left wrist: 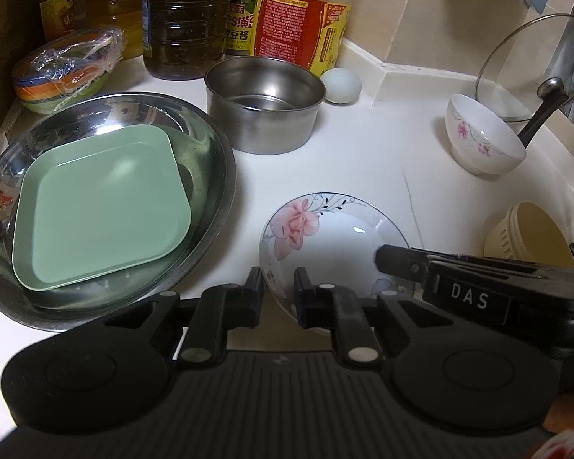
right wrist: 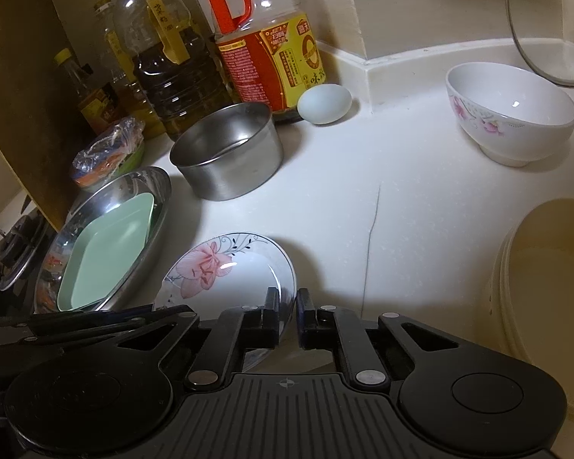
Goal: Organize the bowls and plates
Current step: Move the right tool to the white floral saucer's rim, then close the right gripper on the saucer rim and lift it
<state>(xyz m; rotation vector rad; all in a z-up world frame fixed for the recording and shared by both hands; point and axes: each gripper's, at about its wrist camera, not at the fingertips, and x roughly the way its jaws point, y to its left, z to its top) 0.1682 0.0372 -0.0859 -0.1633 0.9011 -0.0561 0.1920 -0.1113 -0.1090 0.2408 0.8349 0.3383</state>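
Through my left wrist view, my left gripper (left wrist: 277, 292) is pinching the near-left rim of the white shallow ceramic plate with the pink flower print (left wrist: 325, 237), low in the centre of the frame; the fingers are nearly together with only the rim between them. My right gripper (left wrist: 392, 264) is reaching in from the lower right and biting the same plate's right edge. I am judging that I am holding it from both sides because a slick, thin rim would tilt out of one pinch. At left, one pale green square plastic plate (left wrist: 103, 206) is lying inside one wide round steel basin (left wrist: 210, 153), probably the stack I am building. I am counting one straight-walled steel pot (left wrist: 264, 103) at upper centre, one white footed bowl with pink blossoms (left wrist: 482, 137) at upper right and one cream plastic bowl stack (left wrist: 532, 233) at the right edge.

Through my right wrist view, the right gripper (right wrist: 287, 317) is clamping the flowered plate's (right wrist: 225, 267) near-right rim at lower centre, jaws almost closed on it, while the left gripper's body is showing at lower left. The green plate (right wrist: 107, 252) in the basin (right wrist: 160, 199) is sitting just beside the flowered plate, at left. Again I am counting one steel pot (right wrist: 229, 149), one blossom bowl (right wrist: 512, 111) at upper right and one pale egg (right wrist: 325, 103) by the bottles.
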